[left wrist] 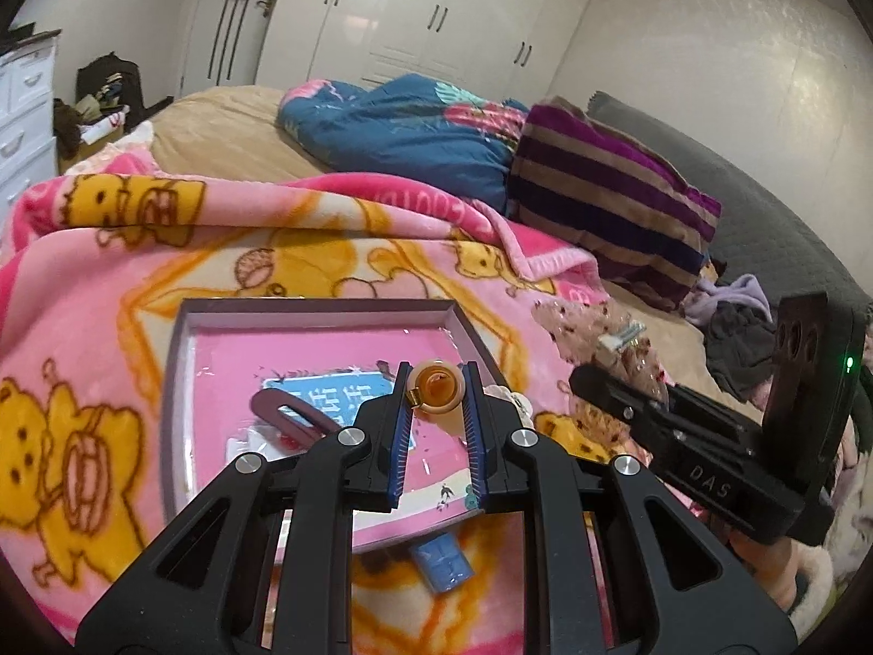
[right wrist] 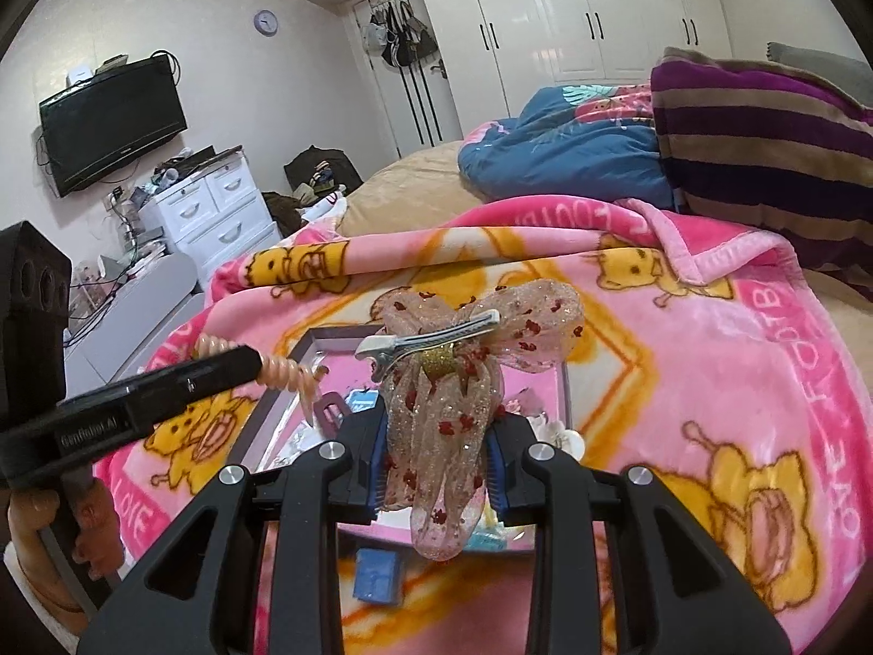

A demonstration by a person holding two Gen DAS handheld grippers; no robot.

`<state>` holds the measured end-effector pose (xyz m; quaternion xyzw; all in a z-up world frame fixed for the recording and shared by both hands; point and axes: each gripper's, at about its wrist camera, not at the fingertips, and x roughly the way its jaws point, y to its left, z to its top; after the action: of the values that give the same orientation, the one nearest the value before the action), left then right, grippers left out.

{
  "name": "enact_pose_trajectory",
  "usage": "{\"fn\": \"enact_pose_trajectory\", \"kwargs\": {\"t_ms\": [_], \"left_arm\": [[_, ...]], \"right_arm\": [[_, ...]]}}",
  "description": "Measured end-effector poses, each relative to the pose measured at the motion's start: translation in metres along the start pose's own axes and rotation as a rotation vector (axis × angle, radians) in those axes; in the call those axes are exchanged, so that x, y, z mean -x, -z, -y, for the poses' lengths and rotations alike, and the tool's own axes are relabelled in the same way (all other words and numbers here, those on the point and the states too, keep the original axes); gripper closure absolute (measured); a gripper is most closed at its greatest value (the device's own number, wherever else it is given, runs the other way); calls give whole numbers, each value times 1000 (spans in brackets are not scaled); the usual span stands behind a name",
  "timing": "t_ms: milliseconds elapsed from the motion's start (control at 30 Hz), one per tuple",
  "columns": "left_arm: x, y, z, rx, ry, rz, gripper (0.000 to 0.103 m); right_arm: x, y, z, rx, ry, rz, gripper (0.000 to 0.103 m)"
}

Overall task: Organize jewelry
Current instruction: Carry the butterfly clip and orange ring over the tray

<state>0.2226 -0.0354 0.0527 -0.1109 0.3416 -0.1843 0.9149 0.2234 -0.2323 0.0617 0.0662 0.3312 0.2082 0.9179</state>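
In the left wrist view my left gripper (left wrist: 436,382) is shut on a peach spiral hair tie (left wrist: 436,388), held above a shallow grey box (left wrist: 180,338) with a pink lining. A dark maroon hair clip (left wrist: 283,409) lies inside the box. My right gripper (right wrist: 442,415) is shut on a glittery mesh bow with red spots (right wrist: 453,376), which has a metal clip on top. It hangs over the same box (right wrist: 305,349). Each gripper shows in the other's view: the right gripper (left wrist: 581,376) at the right, the left gripper (right wrist: 248,363) at the left with the spiral hair tie (right wrist: 283,374).
The box rests on a pink bear-print blanket (left wrist: 82,327) on a bed. A small blue box (left wrist: 442,562) lies just in front of it, and a white flower piece (right wrist: 556,434) lies at its right edge. A blue duvet (left wrist: 414,131) and striped blanket (left wrist: 611,202) lie behind.
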Motion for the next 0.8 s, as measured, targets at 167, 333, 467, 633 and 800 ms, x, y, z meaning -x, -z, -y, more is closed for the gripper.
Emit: {"fn": "enact_pose_trajectory", "kwargs": {"t_ms": [167,333,467,633,800], "left_arm": [[-19,5,-6,10,35,-35,92],[-39,16,-17,21,40,-89,92],[-55,26,-24,24,30,-133,92],[-66,33,-25,4,16,-160,92],[-71,36,-24,-5,23,-175,92]], "right_arm": [[-15,-1,7,-13,3,-26,75],[-36,2,12,-24,13,-69,75],[-55,6,13,-32,15,-111,75],[-76,11,14,-39,22,-151,75],[-91,14,18,-58,24,-180,75]]}}
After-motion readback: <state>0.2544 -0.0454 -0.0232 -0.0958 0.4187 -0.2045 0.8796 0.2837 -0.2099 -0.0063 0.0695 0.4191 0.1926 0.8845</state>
